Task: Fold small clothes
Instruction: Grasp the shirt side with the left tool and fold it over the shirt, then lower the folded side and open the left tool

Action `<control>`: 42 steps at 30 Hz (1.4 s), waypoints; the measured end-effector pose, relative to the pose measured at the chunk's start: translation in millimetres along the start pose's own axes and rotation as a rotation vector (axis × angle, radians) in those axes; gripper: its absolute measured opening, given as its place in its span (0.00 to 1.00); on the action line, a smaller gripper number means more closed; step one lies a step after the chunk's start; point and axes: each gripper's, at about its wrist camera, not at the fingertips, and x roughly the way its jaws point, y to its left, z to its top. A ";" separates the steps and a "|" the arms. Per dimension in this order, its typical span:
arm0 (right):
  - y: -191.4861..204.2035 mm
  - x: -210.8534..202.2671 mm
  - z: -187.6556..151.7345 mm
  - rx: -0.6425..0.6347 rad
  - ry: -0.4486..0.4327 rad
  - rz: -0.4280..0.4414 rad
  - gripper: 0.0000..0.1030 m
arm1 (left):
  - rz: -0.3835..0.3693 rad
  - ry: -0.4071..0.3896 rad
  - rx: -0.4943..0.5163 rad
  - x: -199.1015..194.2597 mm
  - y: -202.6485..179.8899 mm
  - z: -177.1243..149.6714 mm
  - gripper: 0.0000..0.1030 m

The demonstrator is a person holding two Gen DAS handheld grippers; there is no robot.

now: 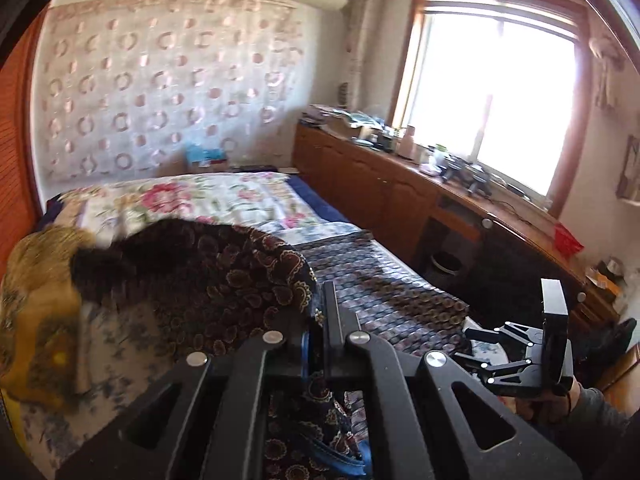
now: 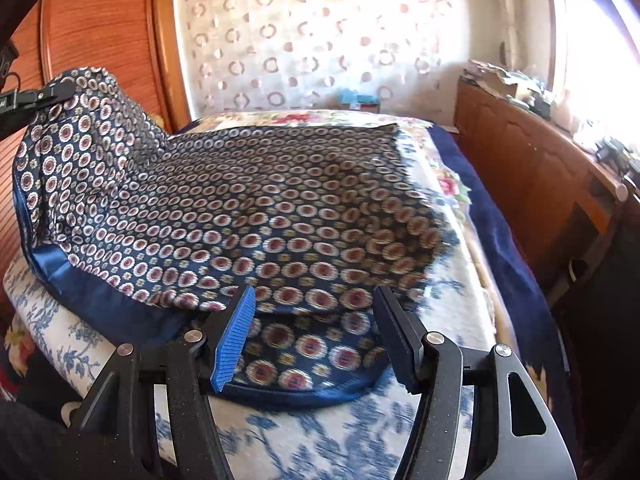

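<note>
A navy scarf (image 2: pixel 248 208) with red-and-white medallions and a blue satin border lies spread on the bed. My left gripper (image 1: pixel 322 320) is shut on its edge and lifts that part; the raised cloth (image 1: pixel 208 264) drapes in front of it. In the right wrist view the left gripper (image 2: pixel 44 94) shows at far left, holding the raised corner. My right gripper (image 2: pixel 316 320) is open just above the scarf's near edge, blue pad (image 2: pixel 234 336) on the left finger. The right gripper also shows in the left wrist view (image 1: pixel 520 344).
The bed (image 2: pixel 360 432) has a blue-and-white floral cover and a floral quilt (image 1: pixel 192 200) at the far end. A yellow-brown cloth (image 1: pixel 36 308) lies at left. A long wooden cabinet (image 1: pixel 400 188) with clutter runs under the window on the right. A wooden wardrobe (image 2: pixel 100 20) stands at left.
</note>
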 end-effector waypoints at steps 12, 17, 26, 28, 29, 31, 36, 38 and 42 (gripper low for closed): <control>-24.6 -16.7 -0.8 0.047 -0.039 -0.008 0.61 | -0.085 0.005 0.104 32.2 -71.6 42.6 0.01; -31.5 -21.5 -2.5 0.067 -0.053 -0.010 0.61 | -0.122 0.050 0.094 49.4 -80.5 42.4 0.02; -40.2 -22.2 -6.1 0.085 -0.049 -0.025 0.61 | -0.157 0.179 0.132 67.8 -88.3 11.2 0.42; -40.1 -22.9 -4.5 0.089 -0.053 -0.026 0.61 | -0.147 0.173 0.139 60.2 -88.3 5.8 0.45; -41.0 -23.7 -3.3 0.089 -0.055 -0.027 0.61 | -0.144 0.173 0.139 56.9 -87.5 3.6 0.49; -40.0 -24.0 0.0 0.087 -0.057 -0.026 0.61 | -0.163 0.185 0.132 51.4 -85.4 -0.7 0.54; -33.9 -24.2 10.2 0.075 -0.068 -0.026 0.61 | -0.179 0.249 0.177 50.7 -89.6 -16.7 0.56; -30.9 -24.0 13.7 0.070 -0.073 -0.027 0.61 | -0.185 0.296 0.180 59.3 -88.8 -23.2 0.57; -24.4 -24.1 19.2 0.059 -0.078 -0.025 0.61 | -0.163 0.332 0.167 66.1 -80.1 -36.1 0.57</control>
